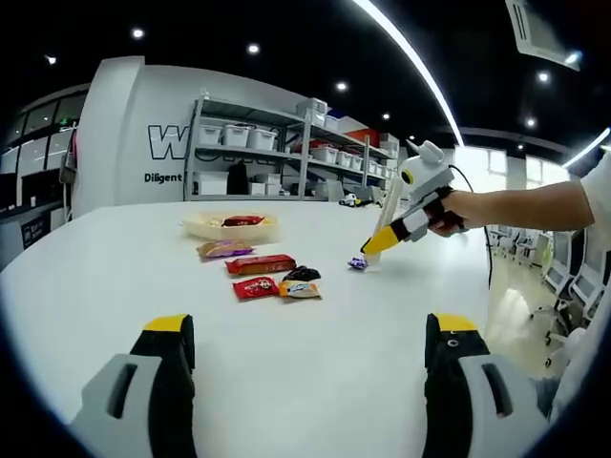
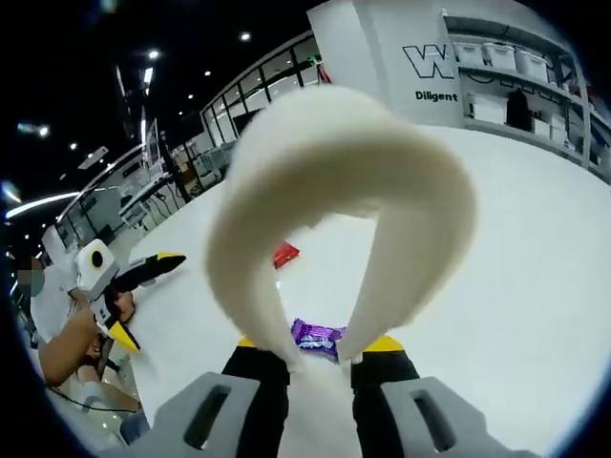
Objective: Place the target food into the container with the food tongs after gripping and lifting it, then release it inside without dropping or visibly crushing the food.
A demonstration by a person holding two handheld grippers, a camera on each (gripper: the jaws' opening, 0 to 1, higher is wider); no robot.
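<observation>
while the purple-wrapped candy (image 2: 317, 334) lies on the white table (image 2: 535, 286), the cream food tongs (image 2: 334, 191) stand over it, tips either side. the right gripper (image 2: 320, 367) is clamped on the tongs' arms. seen from the left gripper (image 1: 310, 358), whose jaws are wide apart, that candy (image 1: 357, 262) sits right of the snack packets (image 1: 272, 277); the shallow container (image 1: 229, 225) lies beyond them.
</observation>
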